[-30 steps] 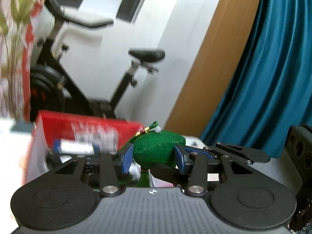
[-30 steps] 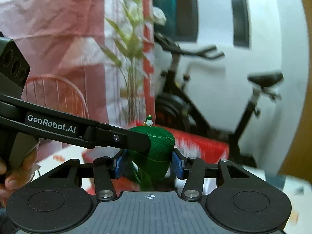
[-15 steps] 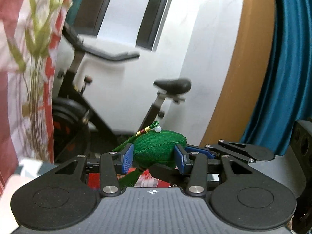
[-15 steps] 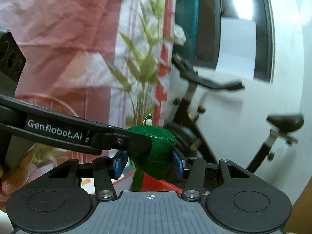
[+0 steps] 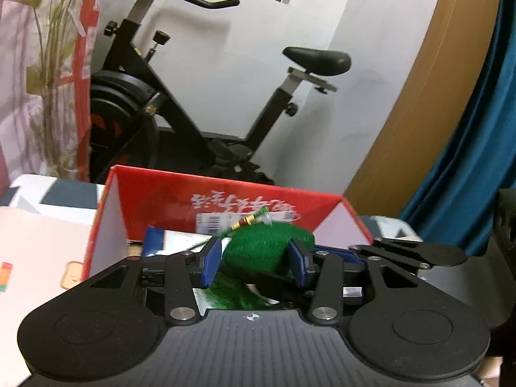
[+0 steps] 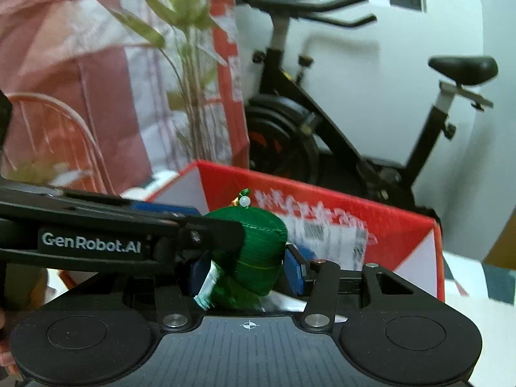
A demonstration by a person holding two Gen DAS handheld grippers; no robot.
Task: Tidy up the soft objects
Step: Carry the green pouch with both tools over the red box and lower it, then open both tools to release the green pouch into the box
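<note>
Gripping from both sides, I have my left gripper (image 5: 254,262) and my right gripper (image 6: 245,269) each closed on the same green pouch (image 5: 269,251), a small stuffed fabric bundle held in the air between them. In the left wrist view my blue pads (image 5: 211,266) press into the pouch's flanks, and the fingers of my other gripper reach in from the right, beside its far end. A green tassel (image 5: 235,293) hangs from the pouch's underside, and a white bead (image 6: 245,200) with a short cord and gold bands sticks up from its top. In the right wrist view the left gripper's black finger, lettered GenRobot.AI, crosses in front from the left and touches the pouch, which bulges between my own blue pads. Just behind and below the pouch stands an open red box (image 5: 225,190) with white inner walls and printed lettering on its far wall; something blue and white lies inside, too blurred to name. Beyond the box stands a black exercise bike (image 6: 338,122) against a white wall, with a leafy plant (image 6: 187,48) beside a red-and-white curtain to the left and a teal curtain (image 5: 477,161) to the right.
</note>
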